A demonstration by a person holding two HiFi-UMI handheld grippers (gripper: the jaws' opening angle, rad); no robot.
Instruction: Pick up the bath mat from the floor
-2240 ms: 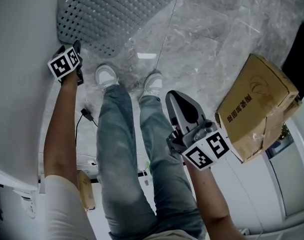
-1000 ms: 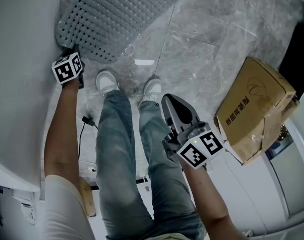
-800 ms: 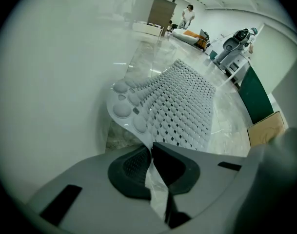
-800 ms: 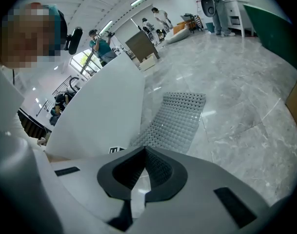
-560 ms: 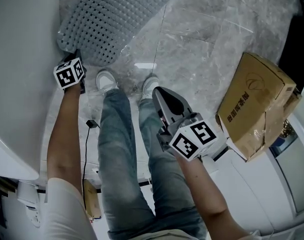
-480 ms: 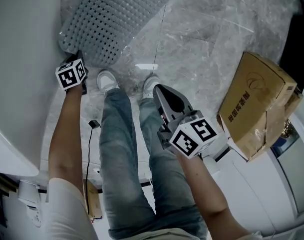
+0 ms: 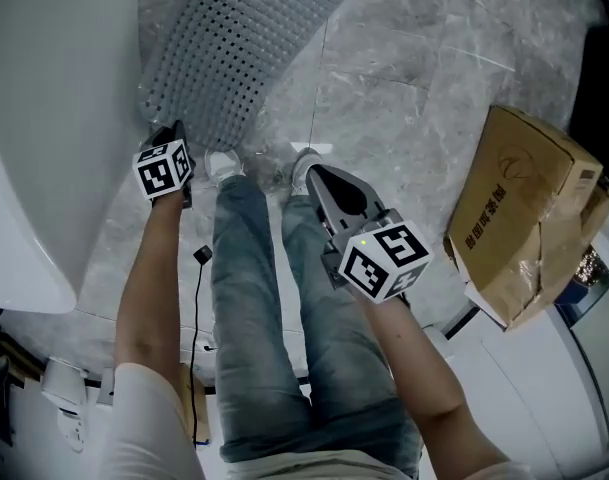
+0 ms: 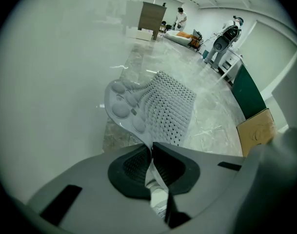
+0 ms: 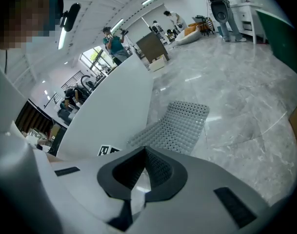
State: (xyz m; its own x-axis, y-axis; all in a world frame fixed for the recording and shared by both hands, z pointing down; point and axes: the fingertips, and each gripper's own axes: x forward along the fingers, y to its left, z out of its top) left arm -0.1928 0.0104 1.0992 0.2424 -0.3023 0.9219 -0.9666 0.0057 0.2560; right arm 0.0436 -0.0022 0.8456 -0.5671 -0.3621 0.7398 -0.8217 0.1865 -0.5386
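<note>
The bath mat [image 7: 244, 48] is grey and full of holes. It lies on the marble floor at the top of the head view, beside a white curved wall. Its near corner is lifted and pinched in my left gripper [image 7: 174, 133], which is shut on it. In the left gripper view the mat [image 8: 163, 106] hangs from the jaws [image 8: 150, 147] and shows round suction cups on its underside. My right gripper [image 7: 314, 173] hovers over the person's right shoe, its jaws shut on nothing. In the right gripper view the mat [image 9: 180, 126] lies beyond the closed tips [image 9: 144, 149].
A taped cardboard box [image 7: 529, 218] stands at the right. A white curved tub wall [image 7: 54, 118] fills the left side. The person's jeans legs [image 7: 254, 298] and white shoes stand between the grippers, and a thin black cable [image 7: 199, 258] dangles by the left arm.
The left gripper has risen with the mat's corner, peeling that end off the floor. The right gripper has come up a little and shifted left.
</note>
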